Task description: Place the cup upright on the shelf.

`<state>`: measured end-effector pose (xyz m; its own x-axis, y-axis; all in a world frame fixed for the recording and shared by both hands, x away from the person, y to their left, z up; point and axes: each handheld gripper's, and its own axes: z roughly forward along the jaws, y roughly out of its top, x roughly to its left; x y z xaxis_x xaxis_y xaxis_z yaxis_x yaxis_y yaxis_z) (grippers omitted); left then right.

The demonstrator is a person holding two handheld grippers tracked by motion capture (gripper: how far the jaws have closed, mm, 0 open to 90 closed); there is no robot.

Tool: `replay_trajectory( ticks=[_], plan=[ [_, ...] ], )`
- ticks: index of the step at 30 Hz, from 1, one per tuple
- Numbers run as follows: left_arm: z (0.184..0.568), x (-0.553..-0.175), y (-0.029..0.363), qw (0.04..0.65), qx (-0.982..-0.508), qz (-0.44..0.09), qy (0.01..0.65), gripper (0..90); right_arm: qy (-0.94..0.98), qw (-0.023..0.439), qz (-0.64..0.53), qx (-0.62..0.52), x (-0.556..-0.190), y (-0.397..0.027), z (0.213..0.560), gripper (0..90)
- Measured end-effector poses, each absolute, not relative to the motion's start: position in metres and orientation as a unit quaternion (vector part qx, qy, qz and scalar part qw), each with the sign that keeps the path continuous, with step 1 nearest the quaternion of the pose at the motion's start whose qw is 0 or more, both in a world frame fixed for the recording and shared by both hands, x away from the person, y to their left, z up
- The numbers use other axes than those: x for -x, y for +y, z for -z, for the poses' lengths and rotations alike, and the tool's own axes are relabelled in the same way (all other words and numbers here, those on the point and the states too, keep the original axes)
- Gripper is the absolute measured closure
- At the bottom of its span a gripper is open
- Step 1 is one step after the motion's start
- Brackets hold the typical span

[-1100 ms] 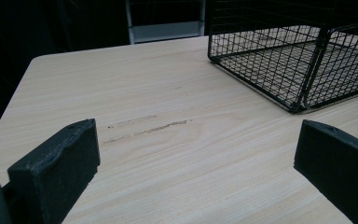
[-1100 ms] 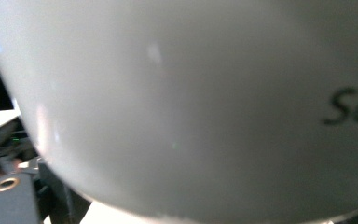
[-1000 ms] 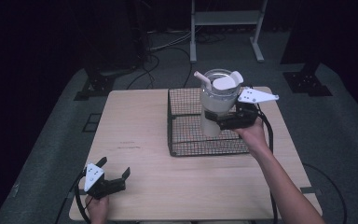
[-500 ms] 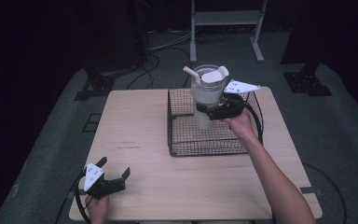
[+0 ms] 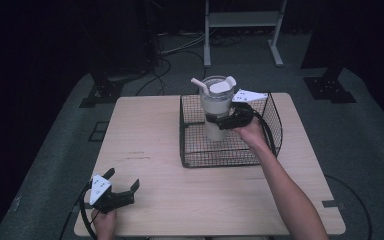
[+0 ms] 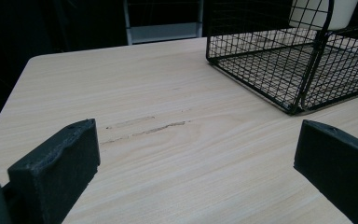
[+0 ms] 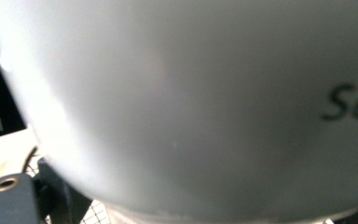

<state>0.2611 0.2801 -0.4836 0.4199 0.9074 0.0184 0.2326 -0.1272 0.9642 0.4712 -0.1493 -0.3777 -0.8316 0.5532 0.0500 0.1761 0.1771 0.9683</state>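
The right gripper (image 5: 219,121) is clamped around the middle of the white tumbler (image 5: 215,107), its jaws pressed against opposite sides of the body, and carries it upright above the wire basket (image 5: 272,135) at the far right of the table (image 5: 145,135). In the high view the tumbler's base appears to hang over the left half of the basket floor, inside the rim line; whether it clears the mesh or touches it cannot be told. The lid with its straw (image 5: 198,83) points up and to the left. In the right gripper view the tumbler wall (image 7: 191,102) lies close against the camera, with printed lettering at the right edge. The left gripper (image 5: 120,187) rests at the near left corner of the table with its jaws spread and nothing between them; its own view shows bare tabletop between them and the basket corner (image 6: 303,100) farther off. The step in hand is judged to be moving the tumbler clear of the basket. To do it well, keep the grip pressure constant, hold the tumbler vertical so the top-heavy lid does not tip it in the jaws, raise the base fully above the basket rim before any sideways travel, and avoid catching the basket handle or the trailing cable.
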Motion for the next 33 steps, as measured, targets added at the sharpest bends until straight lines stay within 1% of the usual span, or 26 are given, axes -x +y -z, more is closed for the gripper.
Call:
replay_trajectory(
  ticks=[14,33],
  plan=[
    [0.484,-0.261,0.28,0.512,-0.67,-0.331,0.424,0.0,0.77,0.145,-0.565,-0.26,-0.498,-0.141,0.405,8.0],
    [0.484,-0.261,0.281,0.511,-0.671,-0.332,0.422,0.0,0.783,0.142,-0.534,-0.286,-0.509,-0.145,0.425,7.9]
  ],
)
